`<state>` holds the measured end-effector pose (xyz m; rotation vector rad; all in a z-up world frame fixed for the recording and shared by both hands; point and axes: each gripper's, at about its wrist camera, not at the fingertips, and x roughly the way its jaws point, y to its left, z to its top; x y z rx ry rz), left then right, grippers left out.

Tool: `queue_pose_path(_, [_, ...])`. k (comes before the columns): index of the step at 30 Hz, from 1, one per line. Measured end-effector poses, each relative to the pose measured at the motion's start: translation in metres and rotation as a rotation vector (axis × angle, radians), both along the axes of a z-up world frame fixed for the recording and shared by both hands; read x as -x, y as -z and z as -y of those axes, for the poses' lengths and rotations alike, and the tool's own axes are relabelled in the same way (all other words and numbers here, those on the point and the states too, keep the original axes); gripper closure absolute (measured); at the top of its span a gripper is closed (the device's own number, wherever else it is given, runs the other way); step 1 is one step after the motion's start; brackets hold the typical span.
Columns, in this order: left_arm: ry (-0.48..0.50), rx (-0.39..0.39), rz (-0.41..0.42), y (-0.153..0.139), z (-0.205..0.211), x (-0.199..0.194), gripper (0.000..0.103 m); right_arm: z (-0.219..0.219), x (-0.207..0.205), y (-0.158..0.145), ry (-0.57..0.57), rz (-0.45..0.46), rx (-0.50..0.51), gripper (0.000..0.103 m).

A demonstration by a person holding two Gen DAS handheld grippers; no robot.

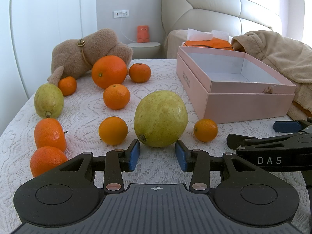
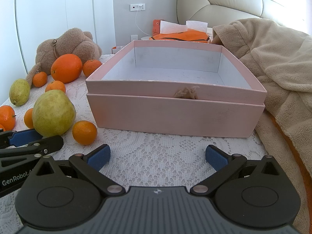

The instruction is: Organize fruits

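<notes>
The pink box [image 2: 175, 115], filling the centre of the right wrist view, is sitting empty, ready for fruit. The large pear [image 1: 160, 118], centre of the left wrist view, is lying just beyond the left tongs [image 1: 157, 156], whose jaws are standing apart, touching nothing; widening before closing looks wise. The right tongs [image 2: 158, 158] are gaping, empty. A small orange [image 1: 205, 130] is crowding the path boxward.

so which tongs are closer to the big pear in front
Left. The left tongs sit right in front of the big pear, pads open to either side of its near end, not pressing it. The right tongs are off to its right, facing the pink box.
</notes>
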<state>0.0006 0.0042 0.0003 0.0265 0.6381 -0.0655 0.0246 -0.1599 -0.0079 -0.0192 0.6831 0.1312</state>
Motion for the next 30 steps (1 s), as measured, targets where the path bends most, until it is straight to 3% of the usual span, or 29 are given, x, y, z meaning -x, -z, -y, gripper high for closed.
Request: queue_pose_path(30, [0.000, -0.015, 0.001, 0.0001, 0.0005, 0.0000, 0.057, 0.0008, 0.0000, -0.0002, 0.000, 0.000, 0.000, 0.000])
